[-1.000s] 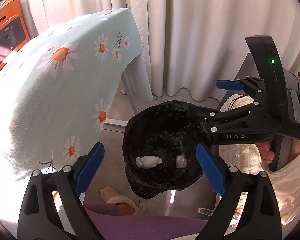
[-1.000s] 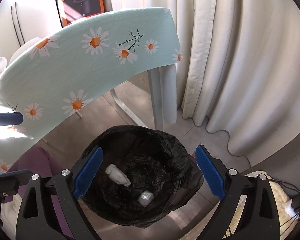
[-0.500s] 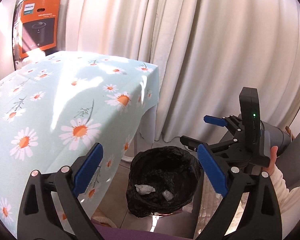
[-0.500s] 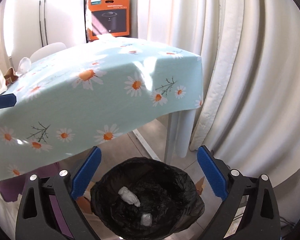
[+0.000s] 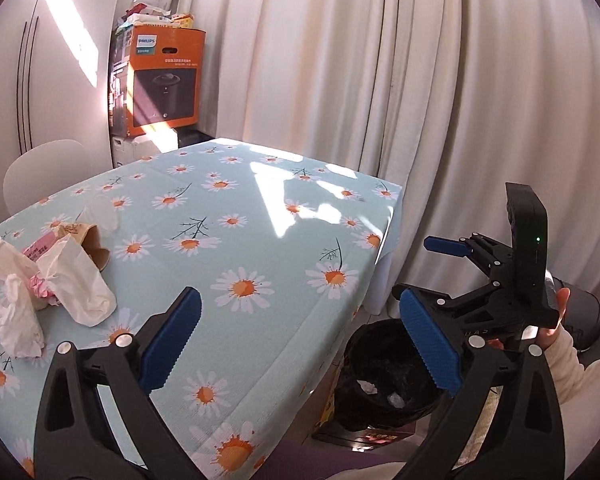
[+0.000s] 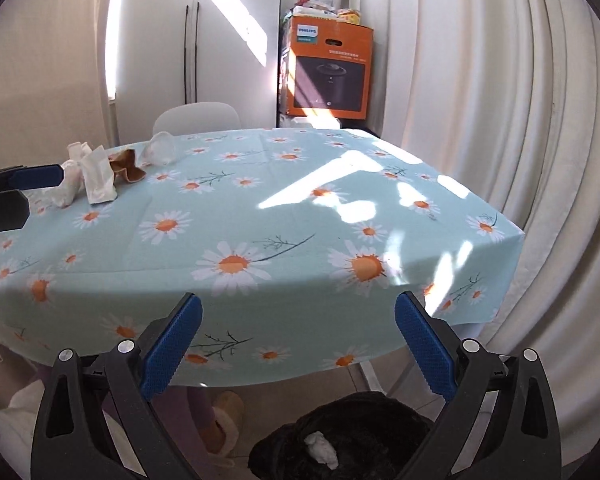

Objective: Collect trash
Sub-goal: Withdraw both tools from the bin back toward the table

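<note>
— What have your grippers got?

— Nothing. My left gripper is still opening with nothing between its jaws; my right gripper is spread wide, empty too.

— And the trash?

— Tissues, a white bag and a brown cup sit in a pile at the table's left edge. Two white wads lie in the black bin on the floor, beside the near right corner.

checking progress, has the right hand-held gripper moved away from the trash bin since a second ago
Yes. The right hand-held gripper has risen: the trash bin has dropped to the frame's bottom edge, and the tabletop now shows.
</note>
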